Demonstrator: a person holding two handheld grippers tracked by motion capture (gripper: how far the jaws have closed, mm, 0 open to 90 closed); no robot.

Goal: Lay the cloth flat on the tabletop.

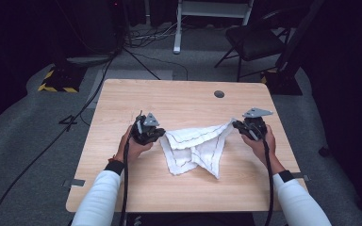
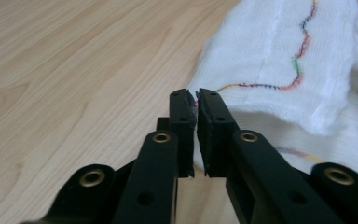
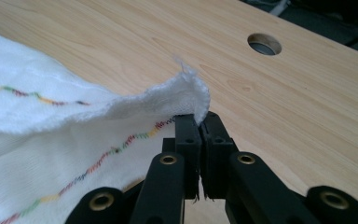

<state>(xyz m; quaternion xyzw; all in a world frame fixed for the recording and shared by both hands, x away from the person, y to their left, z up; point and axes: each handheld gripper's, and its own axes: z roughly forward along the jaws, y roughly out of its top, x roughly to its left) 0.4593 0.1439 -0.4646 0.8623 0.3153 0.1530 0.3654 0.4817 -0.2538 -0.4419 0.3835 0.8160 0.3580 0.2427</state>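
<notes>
Soft white cloth (image 1: 195,147), pinched at two corners over the table (image 1: 122,188).

Going left to right: your left gripper (image 1: 156,133) is clenched on the cloth's left corner; in the left gripper view the jaws stand nearly together with a thin edge of fabric nipped between the tips. The cloth sags between your hands, its lower part lying on the tabletop, so expect it to be light, limp and quick to fold or slide on the smooth wood. Your right gripper (image 1: 237,125) is clamped on the right corner, fabric curling over the jaw tips. Grip at the hemmed corners, not mid-cloth, and keep it taut.
</notes>
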